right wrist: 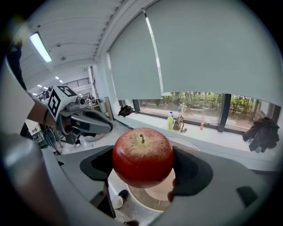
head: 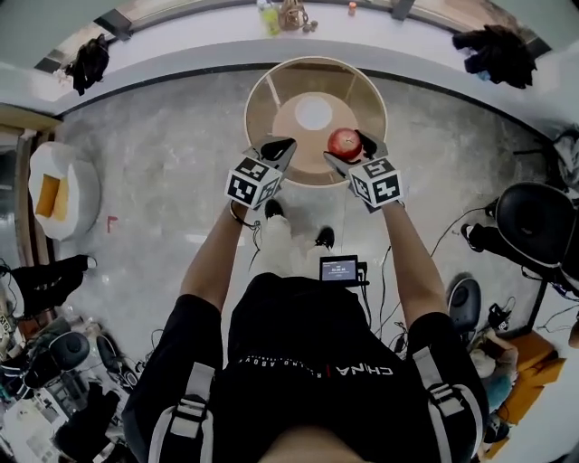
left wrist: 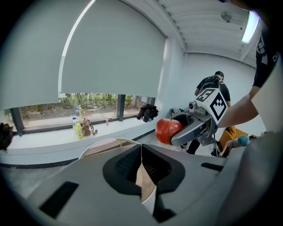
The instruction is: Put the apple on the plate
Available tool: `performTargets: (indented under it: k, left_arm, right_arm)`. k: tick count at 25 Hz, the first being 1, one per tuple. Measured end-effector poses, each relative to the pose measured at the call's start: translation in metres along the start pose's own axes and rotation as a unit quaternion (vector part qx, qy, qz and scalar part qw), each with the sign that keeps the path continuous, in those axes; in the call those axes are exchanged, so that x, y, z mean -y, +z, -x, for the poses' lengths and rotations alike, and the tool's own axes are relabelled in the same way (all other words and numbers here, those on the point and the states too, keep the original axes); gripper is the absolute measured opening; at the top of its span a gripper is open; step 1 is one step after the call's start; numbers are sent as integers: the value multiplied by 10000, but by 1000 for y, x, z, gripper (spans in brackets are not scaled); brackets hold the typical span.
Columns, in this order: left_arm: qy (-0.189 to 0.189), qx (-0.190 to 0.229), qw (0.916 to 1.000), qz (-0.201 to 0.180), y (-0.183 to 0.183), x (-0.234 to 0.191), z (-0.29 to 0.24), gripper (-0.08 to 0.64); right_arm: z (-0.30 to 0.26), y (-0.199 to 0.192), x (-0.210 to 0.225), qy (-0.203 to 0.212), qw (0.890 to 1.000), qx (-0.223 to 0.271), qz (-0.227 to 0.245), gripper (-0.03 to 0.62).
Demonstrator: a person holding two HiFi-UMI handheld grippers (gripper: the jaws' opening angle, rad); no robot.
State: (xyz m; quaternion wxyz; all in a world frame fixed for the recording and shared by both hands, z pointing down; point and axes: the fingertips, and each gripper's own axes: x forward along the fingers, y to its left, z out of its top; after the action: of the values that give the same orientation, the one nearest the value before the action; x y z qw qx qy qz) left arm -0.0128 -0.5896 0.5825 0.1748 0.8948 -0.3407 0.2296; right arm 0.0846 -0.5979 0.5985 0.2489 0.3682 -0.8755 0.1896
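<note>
A red apple [head: 345, 142] [right wrist: 142, 156] [left wrist: 168, 130] hangs above the near right part of a round wooden table [head: 271, 90], with my right gripper [head: 350, 147] [right wrist: 142, 164] shut on it, stem up. A small white plate [head: 314, 113] lies at the table's middle, a little beyond and left of the apple. My left gripper [head: 281, 145] [left wrist: 140, 165] is shut with nothing in it, over the table's near left rim.
A window ledge [head: 208, 41] behind the table carries a green bottle [head: 269, 18] and small items. Dark clothes [head: 495, 50] lie on the ledge at right, more [head: 88, 63] at left. A white seat [head: 61, 190] stands left. Bags and cables clutter the floor right.
</note>
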Motion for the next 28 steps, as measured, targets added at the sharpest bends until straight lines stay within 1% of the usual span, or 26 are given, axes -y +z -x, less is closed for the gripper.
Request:
performTargets:
  k: [2, 5, 7, 11, 14, 16, 19, 24, 28]
  left_arm:
    - [-21, -43, 10000, -15, -10, -23, -18, 20]
    - [-82, 9, 9999, -58, -22, -61, -56, 20]
    - [-196, 19, 9998, -44, -34, -90, -88, 20]
    - [-478, -114, 9988, -9, -67, -137, -147, 20]
    - [-575, -113, 9983, 52, -87, -168, -190, 20]
    - [-643, -108, 9978, 126, -101, -183, -214, 20]
    - [-686, -108, 9975, 155, -119, -201, -244, 20]
    - [-575, -135, 9979, 263, -148, -220, -288, 20]
    - [-502, -153, 9979, 368, -174, -230, -309, 20]
  right_arm:
    - [-31, -9, 10, -21, 9999, -90, 111, 410]
    - [-88, -21, 34, -83, 9997, -130, 210, 410]
    - [-131, -30, 51, -140, 9996, -161, 189, 410]
    - [-210, -54, 76, -228, 9991, -325, 152, 410]
    - [-261, -68, 105, -369, 9990, -260, 21, 410]
    - [-290, -80, 121, -458, 9987, -223, -87, 410]
    - [-327, -100, 141, -584, 9980, -246, -42, 410]
    - [-370, -128, 163, -573, 9980, -246, 83, 410]
    - [-406, -157, 177, -633, 9976, -256, 90, 410]
